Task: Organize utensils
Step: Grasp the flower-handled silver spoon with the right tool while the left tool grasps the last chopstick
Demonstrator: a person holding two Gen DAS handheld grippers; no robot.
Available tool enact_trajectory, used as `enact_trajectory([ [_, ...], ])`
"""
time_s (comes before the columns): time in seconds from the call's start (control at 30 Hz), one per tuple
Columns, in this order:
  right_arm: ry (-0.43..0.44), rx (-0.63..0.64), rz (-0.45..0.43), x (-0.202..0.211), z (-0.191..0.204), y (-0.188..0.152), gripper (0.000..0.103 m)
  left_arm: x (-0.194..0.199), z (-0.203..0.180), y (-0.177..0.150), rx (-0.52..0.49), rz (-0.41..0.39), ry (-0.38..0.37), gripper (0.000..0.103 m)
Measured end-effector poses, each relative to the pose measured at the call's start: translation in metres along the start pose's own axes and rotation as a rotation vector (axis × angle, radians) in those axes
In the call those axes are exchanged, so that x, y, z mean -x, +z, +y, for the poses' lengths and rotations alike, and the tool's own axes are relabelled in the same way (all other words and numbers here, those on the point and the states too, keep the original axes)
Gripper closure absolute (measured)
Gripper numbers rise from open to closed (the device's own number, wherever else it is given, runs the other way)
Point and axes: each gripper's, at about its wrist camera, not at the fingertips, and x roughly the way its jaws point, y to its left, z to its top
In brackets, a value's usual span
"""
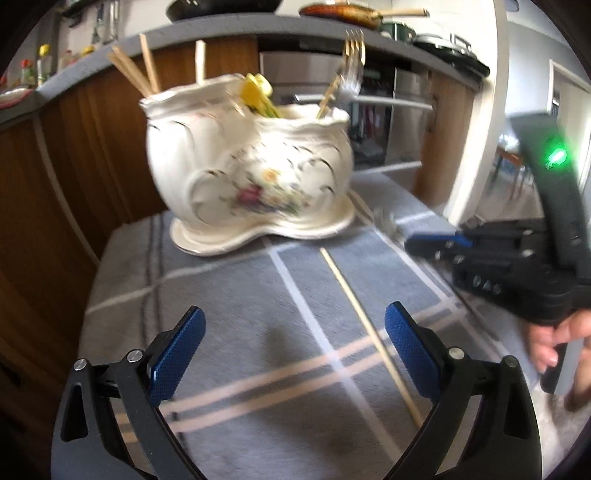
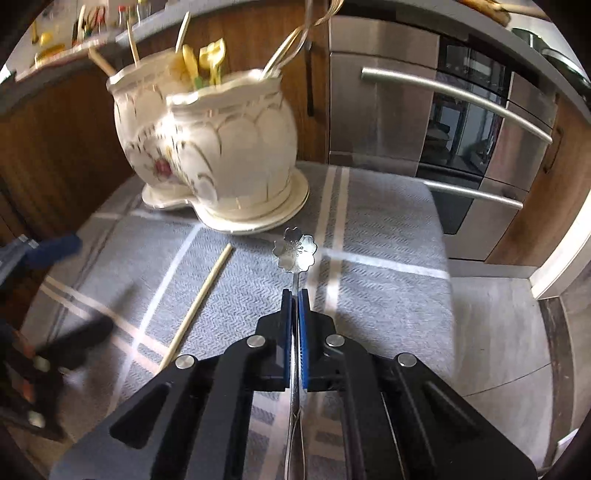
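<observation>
A cream ceramic holder (image 1: 251, 166) (image 2: 207, 140) with a floral print stands at the far side of the grey checked cloth (image 1: 229, 295). Chopsticks (image 1: 133, 70), a gold fork (image 1: 347, 70) and yellow utensils stick out of it. A single wooden chopstick (image 1: 369, 332) (image 2: 199, 302) lies on the cloth. My left gripper (image 1: 295, 332) is open just above the cloth, and the chopstick runs between its pads. My right gripper (image 2: 294, 295) (image 1: 436, 245) is shut on a silver spoon (image 2: 295, 251) with a flower-shaped end that points forward.
Wooden cabinets (image 1: 74, 147) and a grey counter (image 1: 221, 29) with pans stand behind the table. A steel oven with bar handles (image 2: 461, 103) is at the right. A hand (image 1: 554, 339) holds the right gripper's grip. Floor tiles (image 2: 498, 332) lie beyond the table's right edge.
</observation>
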Motion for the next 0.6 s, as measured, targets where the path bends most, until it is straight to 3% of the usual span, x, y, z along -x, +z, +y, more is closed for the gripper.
enact_trajectory([
  [0.13, 0.042, -0.022, -0.065, 0.020, -0.006, 0.000, 0.100, -0.012, -0.013, 0.005, -0.011, 0.078, -0.029, 0.009],
  [0.33, 0.069, -0.018, -0.131, 0.041, -0.010, -0.001, 0.100, -0.030, -0.032, 0.009, -0.038, 0.189, -0.051, 0.035],
  [0.47, 0.088, -0.017, -0.184, 0.058, -0.012, -0.002, 0.100, -0.044, -0.042, 0.011, -0.052, 0.250, -0.047, 0.059],
  [0.6, 0.110, -0.018, -0.230, 0.074, -0.015, -0.006, 0.100, -0.048, -0.046, 0.015, -0.062, 0.259, -0.039, 0.073],
])
